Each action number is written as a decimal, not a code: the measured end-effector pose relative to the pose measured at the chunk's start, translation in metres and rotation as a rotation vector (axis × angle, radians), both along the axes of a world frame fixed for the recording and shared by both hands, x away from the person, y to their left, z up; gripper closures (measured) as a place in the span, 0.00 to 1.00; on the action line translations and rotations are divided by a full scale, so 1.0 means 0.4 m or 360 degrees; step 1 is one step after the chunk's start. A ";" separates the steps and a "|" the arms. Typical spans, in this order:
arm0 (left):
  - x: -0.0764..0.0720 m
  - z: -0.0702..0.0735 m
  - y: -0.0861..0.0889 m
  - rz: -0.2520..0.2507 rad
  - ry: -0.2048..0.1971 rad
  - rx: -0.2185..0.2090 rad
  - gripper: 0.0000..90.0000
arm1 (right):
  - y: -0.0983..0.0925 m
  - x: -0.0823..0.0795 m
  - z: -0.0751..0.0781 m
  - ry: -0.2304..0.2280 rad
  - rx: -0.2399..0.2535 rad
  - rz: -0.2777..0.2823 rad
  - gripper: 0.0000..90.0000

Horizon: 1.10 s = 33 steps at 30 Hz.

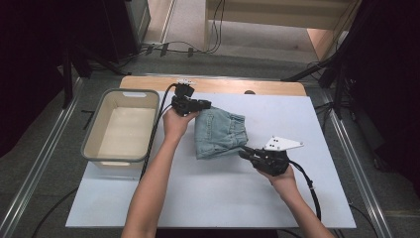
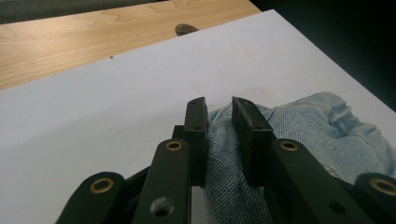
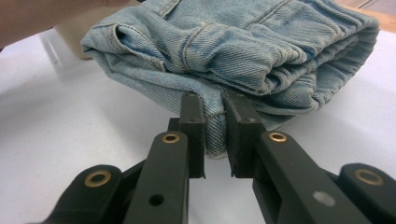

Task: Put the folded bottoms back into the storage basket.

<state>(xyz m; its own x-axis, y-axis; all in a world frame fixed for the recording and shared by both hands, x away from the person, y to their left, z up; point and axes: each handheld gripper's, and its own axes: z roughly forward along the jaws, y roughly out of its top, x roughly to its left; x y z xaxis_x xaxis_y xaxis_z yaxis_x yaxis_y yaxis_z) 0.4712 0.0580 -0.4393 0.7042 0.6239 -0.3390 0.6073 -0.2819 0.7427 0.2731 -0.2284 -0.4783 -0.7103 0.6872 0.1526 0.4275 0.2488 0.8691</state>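
Denim, the folded jeans (image 1: 219, 133) lie mid-worktop beside the grey bin (image 1: 90, 144) at its left edge, pinched at opposite corners by the left gripper (image 1: 204, 105) and right gripper (image 1: 245, 151). Thin bites of cloth could slip and the fold sag open. White board (image 1: 297, 198) over wood; dark room, cables behind.

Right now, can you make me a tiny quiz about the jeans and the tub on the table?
1. True or false: the folded jeans already lie inside the grey tub.
2. What does the left hand-held gripper pinch? A) a cable B) denim C) nothing
3. Fill in: the right hand-held gripper is shut on the jeans' ____.

Key: 1 false, they lie on the white table beside it; 2 B; 3 edge.
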 end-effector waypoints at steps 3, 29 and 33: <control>0.000 0.005 0.002 0.0002 -0.0010 -0.0001 0.86 | 0.000 0.000 0.006 -0.0016 -0.0010 -0.0002 0.86; -0.012 0.094 0.018 0.0025 -0.0152 -0.0043 0.86 | 0.007 0.005 0.081 -0.0127 0.0018 -0.0018 0.86; -0.013 0.108 0.021 0.0023 -0.0171 -0.0050 0.86 | 0.008 0.007 0.096 -0.0150 0.0013 -0.0021 0.86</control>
<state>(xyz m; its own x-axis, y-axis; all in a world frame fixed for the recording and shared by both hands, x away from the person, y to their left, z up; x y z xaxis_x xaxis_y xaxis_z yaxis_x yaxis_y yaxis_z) 0.4660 0.0665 -0.3961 0.7287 0.6243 -0.2814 0.5275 -0.2496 0.8121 0.2758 -0.2253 -0.4397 -0.7128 0.6954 0.0912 0.3470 0.2366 0.9075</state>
